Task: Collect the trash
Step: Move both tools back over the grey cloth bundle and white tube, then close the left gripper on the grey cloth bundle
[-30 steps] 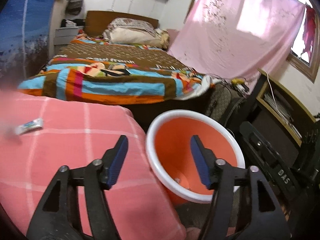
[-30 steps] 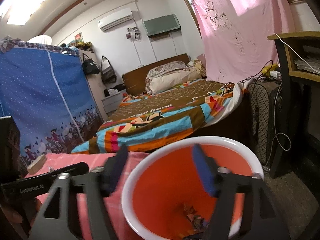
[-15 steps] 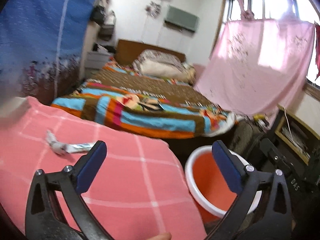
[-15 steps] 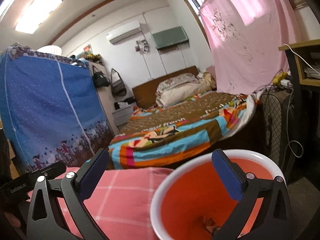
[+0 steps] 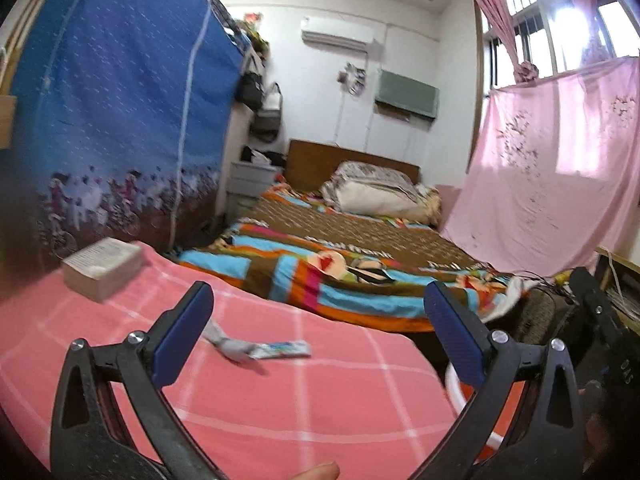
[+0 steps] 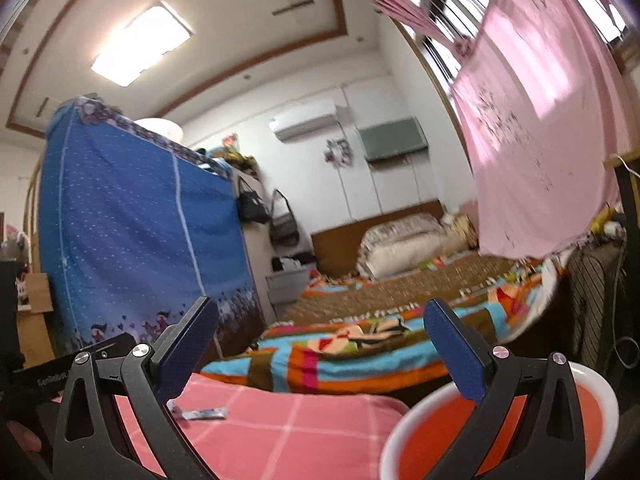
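Observation:
A crumpled white and blue wrapper (image 5: pixel 264 350) lies on the pink checked cloth (image 5: pixel 280 400), just ahead of my left gripper (image 5: pixel 316 312), which is wide open and empty. The same wrapper (image 6: pixel 200 413) shows small in the right wrist view, beside the left finger. My right gripper (image 6: pixel 320 328) is also wide open with nothing in it, raised above the orange bucket with a white rim (image 6: pixel 432 404). A sliver of that bucket's rim (image 5: pixel 454 390) shows behind the left gripper's right finger.
A tan block-like book (image 5: pixel 104 266) sits at the far left of the pink cloth. Beyond lies a bed with a striped blanket (image 5: pixel 340 272), a blue fabric wardrobe (image 5: pixel 120 120) on the left and a pink sheet (image 5: pixel 560 168) hanging at the right. A dark desk stands at the far right.
Both grippers opened wide. The left one swung left and tilted up from the bucket to the pink cloth, bringing the wrapper between its fingers' line. The right one tilted up, so the bucket sank low.

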`<action>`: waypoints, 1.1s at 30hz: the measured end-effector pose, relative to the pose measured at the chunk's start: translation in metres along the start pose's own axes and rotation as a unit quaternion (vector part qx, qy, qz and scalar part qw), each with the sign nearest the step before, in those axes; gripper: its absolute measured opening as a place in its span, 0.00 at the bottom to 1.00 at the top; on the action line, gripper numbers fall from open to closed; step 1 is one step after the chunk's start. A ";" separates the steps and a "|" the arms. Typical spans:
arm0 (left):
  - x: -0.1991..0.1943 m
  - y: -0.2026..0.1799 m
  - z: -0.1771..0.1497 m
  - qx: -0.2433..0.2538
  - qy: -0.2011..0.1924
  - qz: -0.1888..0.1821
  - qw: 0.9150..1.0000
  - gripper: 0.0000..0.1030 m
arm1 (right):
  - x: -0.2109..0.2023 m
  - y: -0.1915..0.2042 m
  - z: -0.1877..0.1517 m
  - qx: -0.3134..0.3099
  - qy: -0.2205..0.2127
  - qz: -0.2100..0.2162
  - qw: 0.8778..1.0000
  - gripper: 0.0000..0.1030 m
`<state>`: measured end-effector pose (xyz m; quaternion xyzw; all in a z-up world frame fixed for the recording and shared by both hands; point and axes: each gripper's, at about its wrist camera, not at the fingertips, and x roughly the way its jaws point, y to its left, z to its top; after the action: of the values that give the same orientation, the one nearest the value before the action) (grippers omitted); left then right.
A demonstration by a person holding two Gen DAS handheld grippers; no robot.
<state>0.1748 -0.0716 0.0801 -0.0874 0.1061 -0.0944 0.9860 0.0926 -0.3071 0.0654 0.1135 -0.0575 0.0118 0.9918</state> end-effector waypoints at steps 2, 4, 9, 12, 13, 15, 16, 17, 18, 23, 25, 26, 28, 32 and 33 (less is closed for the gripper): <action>-0.003 0.009 0.000 0.002 -0.010 0.012 1.000 1.00 | 0.001 0.009 -0.002 -0.008 -0.012 0.007 1.000 1.00; -0.008 0.018 0.000 0.001 -0.027 0.031 0.999 1.00 | 0.003 0.018 -0.004 -0.011 -0.020 0.016 1.000 1.00; -0.019 0.045 -0.005 0.004 -0.065 0.065 0.996 1.00 | 0.012 0.038 -0.012 -0.016 -0.032 0.034 0.999 1.00; -0.019 0.059 -0.006 0.005 -0.072 0.078 0.994 1.00 | 0.021 0.053 -0.016 -0.025 -0.028 0.047 0.998 1.00; -0.018 0.061 -0.005 0.005 -0.071 0.081 0.994 1.00 | 0.022 0.054 -0.017 -0.028 -0.027 0.049 0.998 1.00; -0.013 0.070 -0.005 0.001 -0.067 0.087 0.994 1.00 | 0.028 0.064 -0.021 -0.042 -0.022 0.055 0.997 1.00; -0.010 0.072 -0.006 -0.001 -0.064 0.088 0.994 1.00 | 0.032 0.069 -0.024 -0.050 -0.017 0.058 0.997 1.00; -0.007 0.076 -0.006 -0.003 -0.061 0.089 0.994 1.00 | 0.036 0.073 -0.026 -0.056 -0.013 0.061 0.996 1.00; -0.002 0.079 -0.007 -0.005 -0.055 0.089 0.994 1.00 | 0.039 0.076 -0.029 -0.061 -0.008 0.063 0.996 1.00; 0.014 0.083 -0.012 -0.004 -0.033 0.093 0.995 1.00 | 0.056 0.086 -0.038 -0.090 0.023 0.070 0.993 1.00; 0.023 0.084 -0.011 -0.007 -0.017 0.092 0.996 1.00 | 0.063 0.088 -0.039 -0.101 0.032 0.071 0.992 1.00; 0.027 0.084 -0.012 -0.010 -0.008 0.090 0.996 1.00 | 0.068 0.089 -0.040 -0.107 0.037 0.072 0.991 1.00; 0.037 0.086 -0.012 -0.018 0.013 0.087 0.996 1.00 | 0.075 0.089 -0.041 -0.117 0.043 0.075 0.989 1.00; 0.062 0.089 -0.015 -0.031 0.074 0.079 0.994 1.00 | 0.092 0.089 -0.046 -0.127 0.067 0.068 0.987 1.00; 0.069 0.089 -0.016 -0.034 0.093 0.079 0.992 1.00 | 0.096 0.088 -0.048 -0.126 0.076 0.064 0.987 1.00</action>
<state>0.2520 -0.0026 0.0340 -0.1029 0.2071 -0.0199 0.9727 0.1900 -0.2097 0.0497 -0.0180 0.0099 0.0769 0.9968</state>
